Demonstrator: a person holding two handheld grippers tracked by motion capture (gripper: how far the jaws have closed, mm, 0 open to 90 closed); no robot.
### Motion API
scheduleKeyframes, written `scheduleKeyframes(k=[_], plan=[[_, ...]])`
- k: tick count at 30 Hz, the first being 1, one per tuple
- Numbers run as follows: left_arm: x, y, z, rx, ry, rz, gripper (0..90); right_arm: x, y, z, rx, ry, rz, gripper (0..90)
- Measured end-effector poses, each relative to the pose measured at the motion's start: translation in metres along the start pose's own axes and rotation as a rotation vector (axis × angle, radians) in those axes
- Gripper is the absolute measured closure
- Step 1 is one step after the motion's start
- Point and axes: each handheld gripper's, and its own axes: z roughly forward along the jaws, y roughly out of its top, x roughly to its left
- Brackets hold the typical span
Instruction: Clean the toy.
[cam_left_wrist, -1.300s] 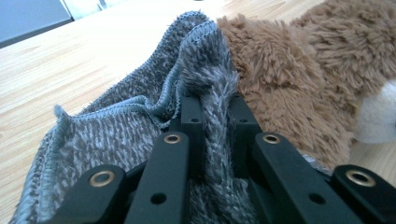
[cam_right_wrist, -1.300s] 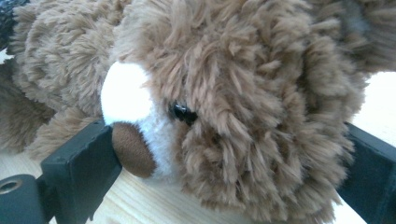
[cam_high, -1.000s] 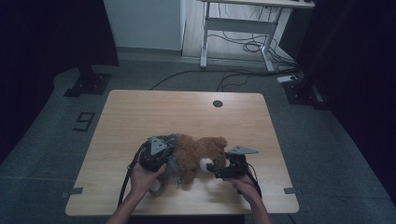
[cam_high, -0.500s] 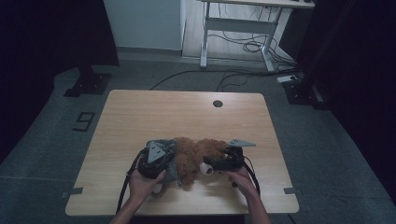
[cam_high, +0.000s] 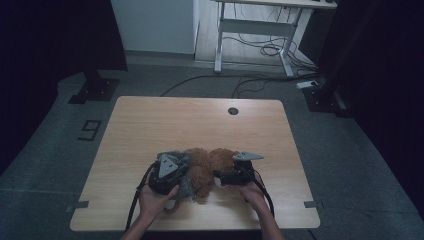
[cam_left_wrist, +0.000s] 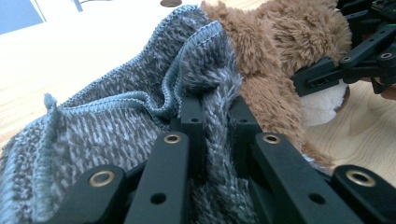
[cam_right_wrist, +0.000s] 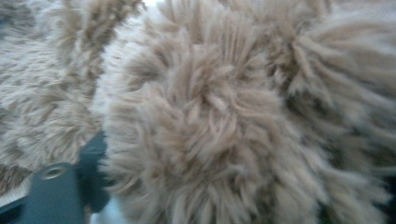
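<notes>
Below me, the wooden table (cam_high: 150, 125) fills the high view, with a round cable hole (cam_high: 233, 111) near its far edge and grey floor around it. Near the front edge lies a brown plush teddy bear (cam_high: 207, 167), partly dressed in a grey knitted garment (cam_high: 182, 175) on its left side. I judge the work in hand to be getting that knit on or off the bear. My left gripper (cam_left_wrist: 212, 126) comes in from the bear's left, and in the left gripper view its jaws are pressed together on a fold of the grey knit (cam_left_wrist: 140, 93), the fuzzy fabric bunched between the two black bars. My right gripper (cam_high: 220, 177) sits against the bear's right side. Its jaws have just been closing, and the right gripper view shows tan fur (cam_right_wrist: 210, 116) crowding the lens, with a dark jaw part (cam_right_wrist: 70, 186) at the lower left. Fur sits between the jaws, but I cannot tell whether the pads press on it yet. In the left gripper view, that right gripper (cam_left_wrist: 355, 56) reaches the bear's head near its white muzzle (cam_left_wrist: 322, 105). To do this well, I would get a firm bite on the bear's body rather than loose fur alone. I would keep the left pinch on the hemmed edge (cam_left_wrist: 140, 100), and pull the two hands apart slowly so the knit slides rather than stretches.
</notes>
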Motion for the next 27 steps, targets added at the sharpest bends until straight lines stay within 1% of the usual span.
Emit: scheduleKeyframes(k=[5,8,11,13,14,16,17,19,20,22,24,26,27], plan=[[0.003,0.004,0.005,-0.017,0.016,-0.001,80.0,-0.002,0.003,0.0,-0.022,0.0,-0.008,30.3],[0.007,0.012,0.014,-0.021,0.025,0.009,80.0,-0.004,0.007,0.002,-0.042,-0.034,0.0,32.9],[0.01,0.024,0.028,-0.018,0.032,0.023,80.0,-0.009,0.01,0.004,-0.083,-0.113,0.013,35.2],[0.011,0.033,0.039,-0.017,0.036,0.034,80.0,-0.014,0.01,0.005,-0.105,-0.149,0.034,35.3],[0.011,0.036,0.044,-0.017,0.037,0.036,80.0,-0.018,0.01,0.004,-0.12,-0.183,0.042,35.7],[0.01,0.044,0.057,-0.017,0.034,0.038,79.9,-0.025,0.009,0.002,-0.139,-0.231,0.052,35.8],[0.009,0.046,0.06,-0.015,0.032,0.038,79.9,-0.03,0.008,0.0,-0.151,-0.247,0.064,35.8],[0.008,0.051,0.067,-0.012,0.032,0.037,79.7,-0.035,0.005,-0.003,-0.164,-0.25,0.073,35.7],[0.007,0.053,0.068,-0.013,0.032,0.037,79.6,-0.035,0.003,-0.003,-0.17,-0.258,0.063,35.6],[0.01,0.056,0.068,-0.013,0.021,0.022,79.5,-0.032,-0.001,-0.003,-0.184,-0.268,0.046,35.5],[0.016,0.061,0.064,-0.026,0.007,-0.014,79.1,-0.029,-0.004,-0.004,-0.19,-0.273,0.038,35.3],[0.021,0.066,0.061,-0.035,0.008,-0.032,79.0,-0.025,-0.008,-0.006,-0.195,-0.276,0.028,35.3],[0.024,0.07,0.061,-0.037,-0.005,-0.058,79.0,-0.024,-0.01,-0.007,-0.199,-0.276,0.02,35.0]])
